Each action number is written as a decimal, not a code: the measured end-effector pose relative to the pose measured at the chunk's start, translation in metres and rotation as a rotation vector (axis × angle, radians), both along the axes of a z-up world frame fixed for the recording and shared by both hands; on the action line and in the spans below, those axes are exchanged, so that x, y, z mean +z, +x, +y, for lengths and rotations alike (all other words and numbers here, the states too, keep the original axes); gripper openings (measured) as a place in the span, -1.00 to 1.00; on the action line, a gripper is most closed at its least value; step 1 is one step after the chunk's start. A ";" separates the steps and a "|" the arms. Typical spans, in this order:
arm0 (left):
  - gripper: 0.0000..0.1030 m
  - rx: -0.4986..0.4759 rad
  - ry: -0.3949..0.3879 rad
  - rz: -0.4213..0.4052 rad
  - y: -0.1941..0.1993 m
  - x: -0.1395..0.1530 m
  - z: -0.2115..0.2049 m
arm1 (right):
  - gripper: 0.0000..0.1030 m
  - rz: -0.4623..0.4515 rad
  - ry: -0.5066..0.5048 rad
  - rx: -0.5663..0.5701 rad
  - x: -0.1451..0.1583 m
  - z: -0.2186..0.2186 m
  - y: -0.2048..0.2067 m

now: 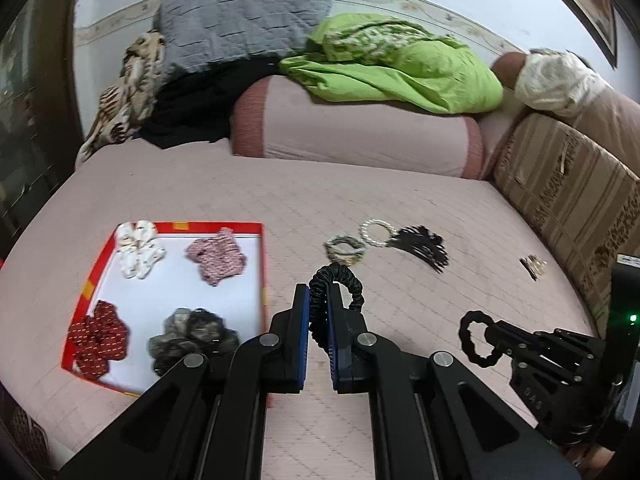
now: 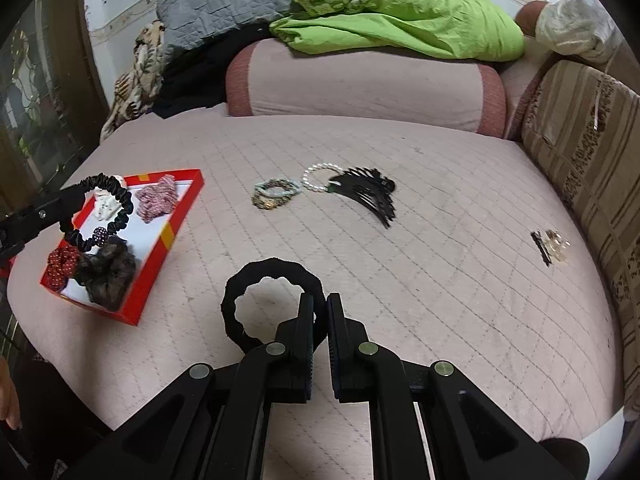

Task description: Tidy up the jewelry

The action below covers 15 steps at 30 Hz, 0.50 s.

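Pinched between the closed jaws of the left gripper (image 1: 319, 304), a black satin scrunchie (image 1: 340, 280) arches up and over to the right of the fingertips, clear of the pink quilted bed cover (image 1: 360, 196) beneath it. The right gripper (image 2: 319, 312) is likewise clamped on a second hair tie, a black fabric band (image 2: 272, 304), whose open ring hangs to the left of its fingers and faces the camera almost flat.

Just to the left of the left gripper, and slightly ahead of it, lies the red tray (image 1: 262, 264), its long axis running away from the viewer, with four scrunchies already in it: a grey one (image 1: 192, 332) and a dark red one (image 1: 96, 336) nearer, a pink one (image 1: 216, 256) and a white one (image 1: 138, 248) farther back. From the right gripper the tray sits well off to the left, beyond the left gripper's load. The left hand is therefore judged the nearer to the tray, and its likely drop calls for a short swing leftward over the red rim.

Ahead of both grippers, untouched on the cover, rest beaded bracelets (image 1: 344, 248), a pearl bracelet (image 1: 376, 232) and a black fringed piece (image 1: 424, 248). Farther right, near the striped cushion (image 1: 568, 184), lies a small cluster of clips (image 1: 532, 266).
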<state>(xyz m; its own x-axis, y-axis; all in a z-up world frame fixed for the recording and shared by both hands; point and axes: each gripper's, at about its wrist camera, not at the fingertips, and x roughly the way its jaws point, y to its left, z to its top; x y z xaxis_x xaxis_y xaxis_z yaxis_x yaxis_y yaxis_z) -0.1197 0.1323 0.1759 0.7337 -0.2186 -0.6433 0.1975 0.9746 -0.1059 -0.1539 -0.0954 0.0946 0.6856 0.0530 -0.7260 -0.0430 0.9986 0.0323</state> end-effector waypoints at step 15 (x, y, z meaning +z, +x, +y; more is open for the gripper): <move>-0.85 0.209 -0.008 0.064 0.043 -0.007 0.129 | -0.86 0.029 0.034 0.289 0.019 0.108 0.052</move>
<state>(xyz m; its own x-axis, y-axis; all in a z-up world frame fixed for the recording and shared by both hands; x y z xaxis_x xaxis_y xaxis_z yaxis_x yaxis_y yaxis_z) -0.0770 0.2613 0.1688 0.7210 -0.0713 -0.6893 -0.0159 0.9927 -0.1193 -0.1024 0.0122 0.1132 0.6175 0.2677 -0.7396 -0.3245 0.9432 0.0705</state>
